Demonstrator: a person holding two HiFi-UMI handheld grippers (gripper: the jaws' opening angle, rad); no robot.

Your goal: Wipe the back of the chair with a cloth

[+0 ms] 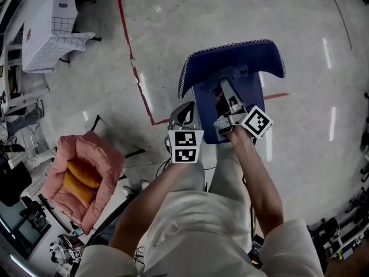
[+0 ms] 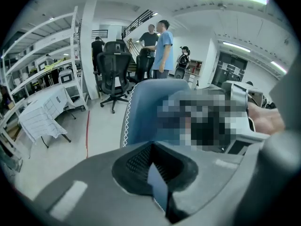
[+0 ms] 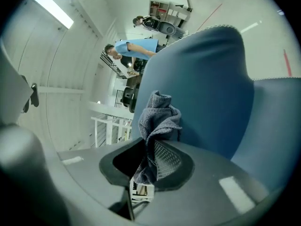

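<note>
A blue chair [image 1: 230, 59] stands in front of me, its curved backrest edged with white stitching. My right gripper [image 1: 226, 88] reaches over the seat toward the backrest. It is shut on a grey cloth [image 3: 160, 114], whose bunched end lies against the inner face of the blue backrest [image 3: 207, 74]. My left gripper [image 1: 183, 115] is at the seat's left edge. In the left gripper view the left gripper [image 2: 157, 175] is shut on a thin blue stitched edge of the chair [image 2: 146, 112]. A mosaic patch hides part of that view.
A pink armchair [image 1: 95, 154] with an orange cushion stands at the lower left. Red tape [image 1: 130, 51] runs across the floor. A table with a checked cover [image 1: 49, 22] is at the far left. Black office chairs [image 2: 115, 65], shelves [image 2: 42, 65] and standing people [image 2: 162, 44] lie beyond.
</note>
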